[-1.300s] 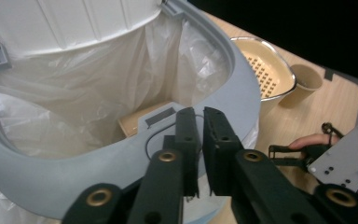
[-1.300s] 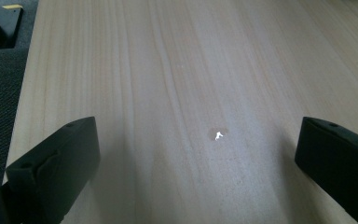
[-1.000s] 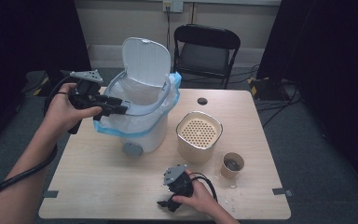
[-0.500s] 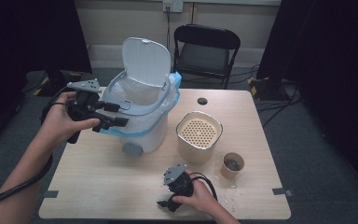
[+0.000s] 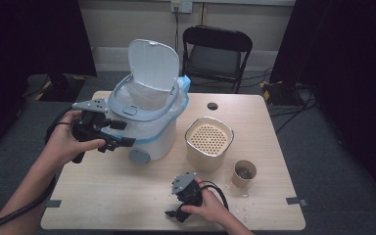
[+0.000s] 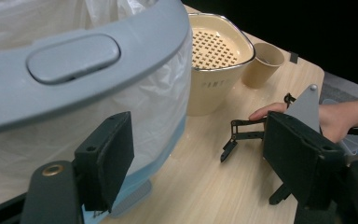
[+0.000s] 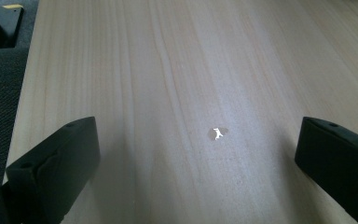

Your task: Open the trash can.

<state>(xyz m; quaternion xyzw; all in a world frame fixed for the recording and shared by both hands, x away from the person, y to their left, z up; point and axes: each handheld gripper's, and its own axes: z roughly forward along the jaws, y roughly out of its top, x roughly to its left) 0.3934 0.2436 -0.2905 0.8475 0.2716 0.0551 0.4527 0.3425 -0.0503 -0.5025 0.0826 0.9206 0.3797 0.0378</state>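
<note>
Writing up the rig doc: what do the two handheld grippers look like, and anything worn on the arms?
Both the left gripper and right gripper are black, each with two blocky black jaws, a grey three-cornered plate on top and a black trailing cable. Forearms are bare; no sleeves or gloves visible.

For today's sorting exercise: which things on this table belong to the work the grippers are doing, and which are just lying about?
In the job:
left gripper, open, at the bin's side
white bin, lid up
plastic liner under the grey rim

Lying about:
right gripper, open, resting on the table
cream perforated container
paper cup
black chair behind
</note>
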